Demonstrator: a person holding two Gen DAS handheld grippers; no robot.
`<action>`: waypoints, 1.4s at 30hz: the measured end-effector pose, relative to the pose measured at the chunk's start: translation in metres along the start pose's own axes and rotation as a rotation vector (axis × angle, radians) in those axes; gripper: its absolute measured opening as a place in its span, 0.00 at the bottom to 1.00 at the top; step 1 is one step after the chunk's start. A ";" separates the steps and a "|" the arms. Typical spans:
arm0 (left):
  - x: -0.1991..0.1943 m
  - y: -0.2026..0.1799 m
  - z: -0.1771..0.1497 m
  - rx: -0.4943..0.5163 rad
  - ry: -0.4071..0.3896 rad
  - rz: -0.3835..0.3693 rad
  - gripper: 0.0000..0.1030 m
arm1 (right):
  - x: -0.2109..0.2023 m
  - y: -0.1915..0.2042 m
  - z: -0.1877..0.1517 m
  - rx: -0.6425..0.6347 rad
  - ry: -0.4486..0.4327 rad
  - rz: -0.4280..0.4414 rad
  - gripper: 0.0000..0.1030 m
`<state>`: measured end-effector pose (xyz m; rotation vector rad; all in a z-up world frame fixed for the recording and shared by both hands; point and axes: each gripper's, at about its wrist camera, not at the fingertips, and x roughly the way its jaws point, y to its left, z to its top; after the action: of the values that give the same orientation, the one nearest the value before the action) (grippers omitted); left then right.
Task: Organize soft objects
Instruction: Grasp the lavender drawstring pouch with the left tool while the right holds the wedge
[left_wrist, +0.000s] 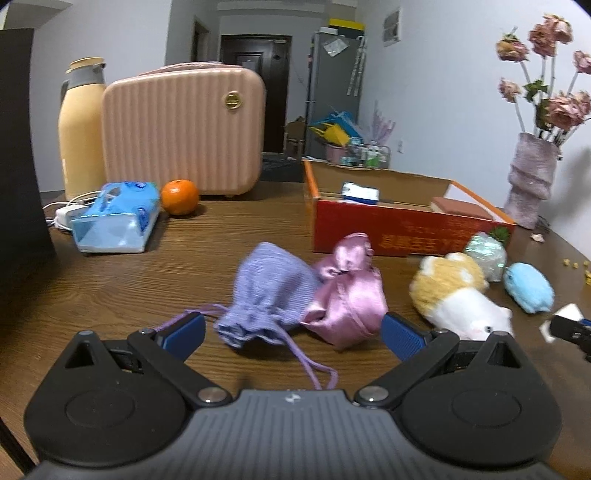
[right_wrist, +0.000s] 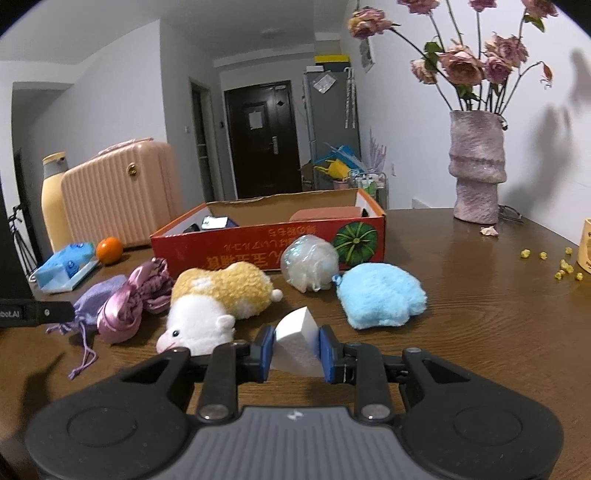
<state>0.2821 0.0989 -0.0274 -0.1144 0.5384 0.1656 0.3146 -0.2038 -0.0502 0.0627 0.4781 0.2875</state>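
My left gripper (left_wrist: 293, 328) is open, its blue pads either side of a purple knit drawstring pouch (left_wrist: 271, 291) and a pink satin pouch (left_wrist: 347, 299) lying on the wooden table (left_wrist: 147, 280). My right gripper (right_wrist: 297, 352) is shut on a white foam wedge (right_wrist: 297, 341), held just above the table. In front of it lie a yellow-and-white plush hamster (right_wrist: 218, 295), a plastic-wrapped soft ball (right_wrist: 308, 262) and a blue fluffy toy (right_wrist: 380, 295). Behind them stands an open red cardboard box (right_wrist: 266, 243). The plush hamster (left_wrist: 454, 291) and blue toy (left_wrist: 528, 286) also show in the left view.
A pink ribbed case (left_wrist: 184, 133), a yellow thermos (left_wrist: 79, 125), a blue tissue pack (left_wrist: 114, 218) and an orange (left_wrist: 180, 196) stand at the back left. A vase of dried roses (right_wrist: 476, 166) stands at the back right. Yellow crumbs (right_wrist: 561, 266) lie near a cup.
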 end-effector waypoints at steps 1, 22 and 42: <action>0.003 0.004 0.001 -0.001 0.001 0.010 1.00 | 0.000 -0.001 0.000 0.005 -0.003 -0.004 0.25; 0.068 0.031 0.014 0.097 0.082 0.088 1.00 | 0.000 -0.012 0.002 0.058 -0.017 -0.067 0.26; 0.080 0.017 0.007 0.164 0.136 -0.053 0.44 | 0.002 -0.010 0.002 0.047 -0.013 -0.068 0.27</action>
<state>0.3503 0.1272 -0.0641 0.0205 0.6814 0.0616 0.3197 -0.2131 -0.0511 0.0936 0.4732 0.2092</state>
